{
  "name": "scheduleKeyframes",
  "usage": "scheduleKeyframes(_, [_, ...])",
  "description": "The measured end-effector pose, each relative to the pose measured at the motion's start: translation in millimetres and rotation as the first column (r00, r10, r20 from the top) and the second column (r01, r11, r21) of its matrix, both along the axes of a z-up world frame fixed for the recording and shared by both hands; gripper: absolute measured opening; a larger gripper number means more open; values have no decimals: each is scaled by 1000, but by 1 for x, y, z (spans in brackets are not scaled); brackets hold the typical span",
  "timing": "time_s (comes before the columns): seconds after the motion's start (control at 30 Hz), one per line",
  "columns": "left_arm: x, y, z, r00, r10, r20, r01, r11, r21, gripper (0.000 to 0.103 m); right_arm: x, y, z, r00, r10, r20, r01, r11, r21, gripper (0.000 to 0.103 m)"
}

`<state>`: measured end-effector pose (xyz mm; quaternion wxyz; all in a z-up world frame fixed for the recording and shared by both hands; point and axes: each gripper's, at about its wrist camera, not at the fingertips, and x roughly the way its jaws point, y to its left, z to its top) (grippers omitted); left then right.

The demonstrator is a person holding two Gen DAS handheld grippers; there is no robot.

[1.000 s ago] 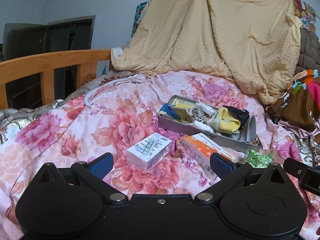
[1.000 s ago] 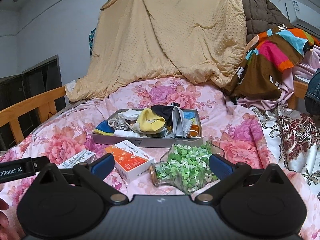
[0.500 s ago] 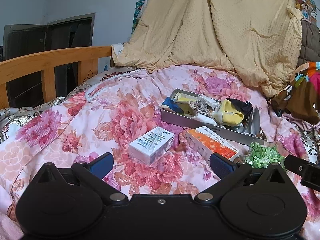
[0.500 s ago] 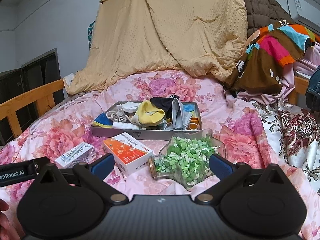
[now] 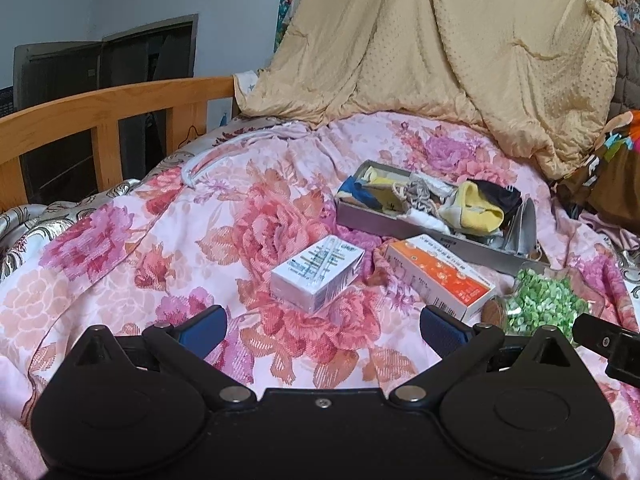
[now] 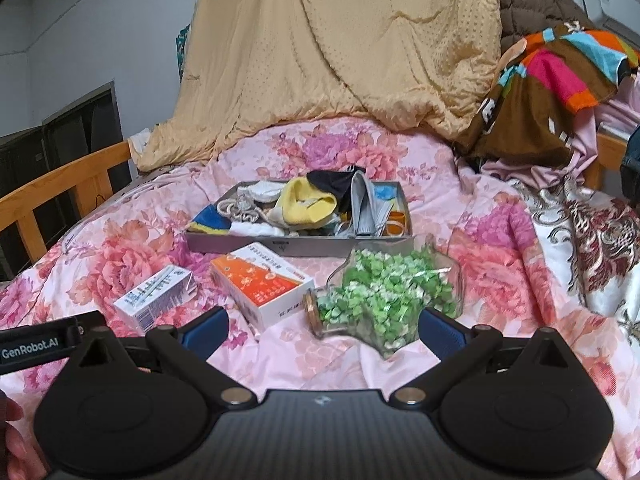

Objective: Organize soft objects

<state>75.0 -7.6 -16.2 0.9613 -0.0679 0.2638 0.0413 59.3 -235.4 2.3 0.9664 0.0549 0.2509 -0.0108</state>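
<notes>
Pink floral quilt (image 6: 500, 240) lay rumpled beneath a shallow grey tray (image 6: 304, 245) heaped with soft socks (image 6: 306, 204) and cloths. Near it sat two cardboard boxes and a glass jar (image 6: 384, 300) of green paper bits. Left gripper (image 5: 322, 326) and right gripper (image 6: 322, 326) both gaped wide, empty, touching nothing.

- The print on the white box (image 5: 318, 274) and the orange box (image 6: 262, 282) is too small to read.
- A hand (image 6: 12, 436) is cut off at the lower left edge.
- The tray's (image 6: 240, 242) piled cloth hides its floor.
</notes>
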Motion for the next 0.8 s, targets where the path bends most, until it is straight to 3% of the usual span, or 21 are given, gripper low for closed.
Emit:
scheduleKeyframes(0.4, [3, -11, -6, 998, -33, -47, 35, 999, 40, 102, 8, 9, -11, 997, -10, -72, 9, 1000, -19, 103])
scheduleKeyframes(0.8, [9, -8, -12, 995, 12, -99, -7, 999, 49, 102, 14, 9, -15, 995, -53, -87, 49, 997, -54, 103])
